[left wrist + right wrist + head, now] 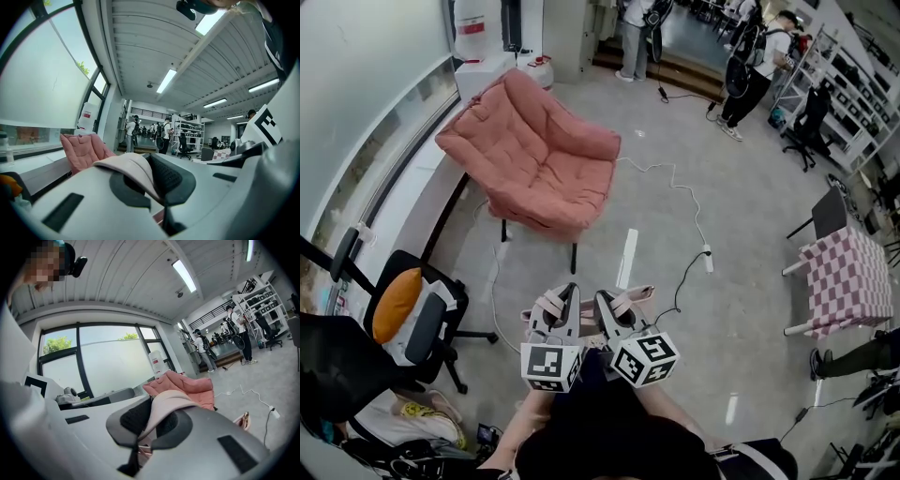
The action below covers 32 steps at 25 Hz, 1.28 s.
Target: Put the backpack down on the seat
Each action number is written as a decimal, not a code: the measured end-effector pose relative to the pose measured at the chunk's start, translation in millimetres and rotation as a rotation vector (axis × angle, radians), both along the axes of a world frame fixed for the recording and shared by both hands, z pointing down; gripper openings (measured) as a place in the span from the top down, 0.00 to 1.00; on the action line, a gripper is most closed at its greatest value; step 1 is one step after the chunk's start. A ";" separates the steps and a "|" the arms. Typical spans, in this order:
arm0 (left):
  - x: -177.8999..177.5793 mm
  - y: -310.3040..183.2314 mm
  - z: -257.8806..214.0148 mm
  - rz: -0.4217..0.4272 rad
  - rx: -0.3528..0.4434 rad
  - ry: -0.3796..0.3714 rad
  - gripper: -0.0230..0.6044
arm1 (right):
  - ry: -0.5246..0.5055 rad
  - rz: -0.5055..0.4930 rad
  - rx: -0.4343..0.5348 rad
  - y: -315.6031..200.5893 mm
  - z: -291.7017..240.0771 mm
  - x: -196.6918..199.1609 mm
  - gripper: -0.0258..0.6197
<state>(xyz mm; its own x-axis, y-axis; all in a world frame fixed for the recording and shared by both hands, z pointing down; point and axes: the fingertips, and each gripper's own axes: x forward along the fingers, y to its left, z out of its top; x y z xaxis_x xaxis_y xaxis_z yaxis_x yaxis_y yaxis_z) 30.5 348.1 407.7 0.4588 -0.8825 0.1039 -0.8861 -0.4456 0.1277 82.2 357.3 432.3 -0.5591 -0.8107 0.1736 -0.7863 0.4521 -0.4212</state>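
A pale pink backpack hangs below my two grippers; only its straps [630,300] show in the head view, and the bag's body is hidden under the grippers. My left gripper [567,292] is shut on one pink strap [129,164]. My right gripper [605,300] is shut on the other strap [166,404]. Both grippers sit side by side and point roughly level toward the seat, a pink cushioned lounge chair [539,155]. That chair stands ahead on the floor, apart from the bag, and appears in both gripper views [82,147] [187,385].
A black office chair [417,323] with an orange cushion stands at the left. A white cable and power strip [707,258] lie on the floor right of the lounge chair. A checked table [848,277] is at the right. People [750,66] stand at the back.
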 end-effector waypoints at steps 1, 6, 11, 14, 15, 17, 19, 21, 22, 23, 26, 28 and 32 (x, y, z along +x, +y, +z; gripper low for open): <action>1.5 -6.1 -0.7 -0.002 0.002 -0.002 0.94 | -0.002 -0.003 0.000 -6.4 -0.3 1.4 0.91; 10.0 -34.6 -1.7 -0.014 0.008 -0.002 0.94 | -0.010 -0.018 -0.003 -34.5 -0.1 9.8 0.91; 20.0 -55.7 2.5 -0.026 -0.007 0.001 0.94 | -0.018 -0.033 -0.017 -55.9 4.3 19.9 0.91; 24.0 -67.7 5.1 -0.032 -0.009 -0.008 0.94 | 0.010 -0.037 -0.004 -67.3 6.4 23.1 0.91; 25.7 -72.1 5.3 -0.032 -0.007 -0.013 0.94 | 0.016 -0.037 0.001 -71.7 6.5 24.6 0.91; 30.2 -80.6 5.8 -0.033 -0.006 -0.018 0.94 | 0.014 -0.037 0.003 -80.5 6.9 29.0 0.91; 36.3 -87.2 7.7 -0.032 -0.011 -0.019 0.94 | 0.009 -0.033 -0.001 -87.6 8.5 35.2 0.91; 42.0 -93.0 10.6 -0.031 -0.017 -0.017 0.94 | 0.011 -0.028 -0.002 -93.3 10.7 41.2 0.91; 44.4 -96.0 11.7 -0.031 -0.018 -0.016 0.94 | 0.016 -0.025 0.000 -96.1 11.6 43.7 0.91; 46.6 -99.1 12.6 -0.031 -0.019 -0.017 0.94 | 0.023 -0.024 0.005 -98.9 12.3 45.9 0.91; 52.4 -109.9 15.1 -0.034 -0.016 -0.018 0.94 | 0.026 -0.023 0.013 -110.2 14.5 51.8 0.91; 56.7 -116.9 17.2 -0.036 -0.015 -0.021 0.94 | 0.022 -0.026 0.014 -118.4 16.4 55.9 0.91; 63.9 -127.5 21.2 -0.051 -0.016 -0.022 0.94 | 0.043 -0.045 0.023 -128.9 20.2 62.2 0.91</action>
